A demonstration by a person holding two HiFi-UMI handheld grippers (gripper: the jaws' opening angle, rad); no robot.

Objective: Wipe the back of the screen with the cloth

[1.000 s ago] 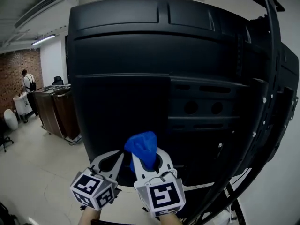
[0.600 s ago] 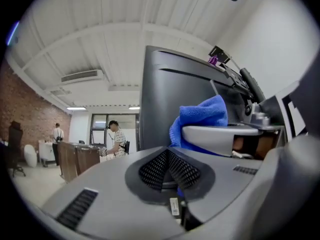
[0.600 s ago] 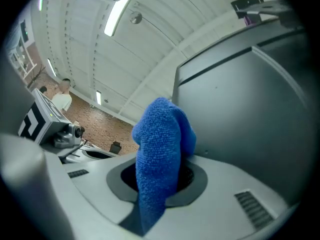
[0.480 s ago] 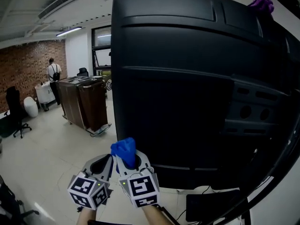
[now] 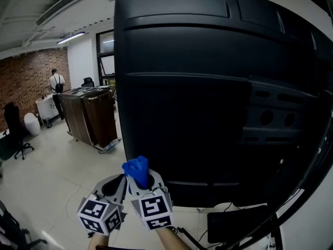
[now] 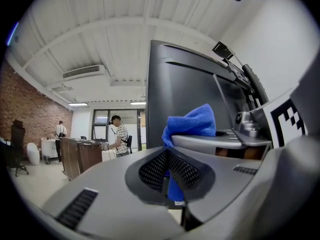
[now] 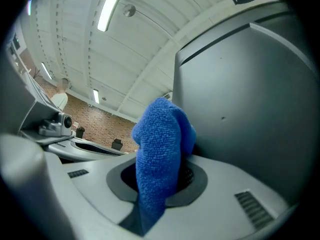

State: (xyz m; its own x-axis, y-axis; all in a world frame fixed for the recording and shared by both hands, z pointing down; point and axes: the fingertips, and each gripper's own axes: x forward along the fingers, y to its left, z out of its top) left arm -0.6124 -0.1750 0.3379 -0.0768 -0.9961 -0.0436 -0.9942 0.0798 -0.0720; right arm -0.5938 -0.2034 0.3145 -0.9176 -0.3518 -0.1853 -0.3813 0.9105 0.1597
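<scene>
The jaws of the right gripper (image 5: 141,181) are being pressed onto the blue cloth (image 5: 136,167), just beside the screen's (image 5: 208,103) lower left corner; the left gripper's (image 5: 115,184) jaws are being held together, empty.

background: brick wall (image 5: 23,90) with a person (image 5: 54,82) standing before it; brown cabinets (image 5: 96,116) on pale floor (image 5: 57,176); black office chair (image 5: 13,134) at left; ceiling air unit (image 5: 62,4) and strip light (image 5: 73,36) above.
</scene>
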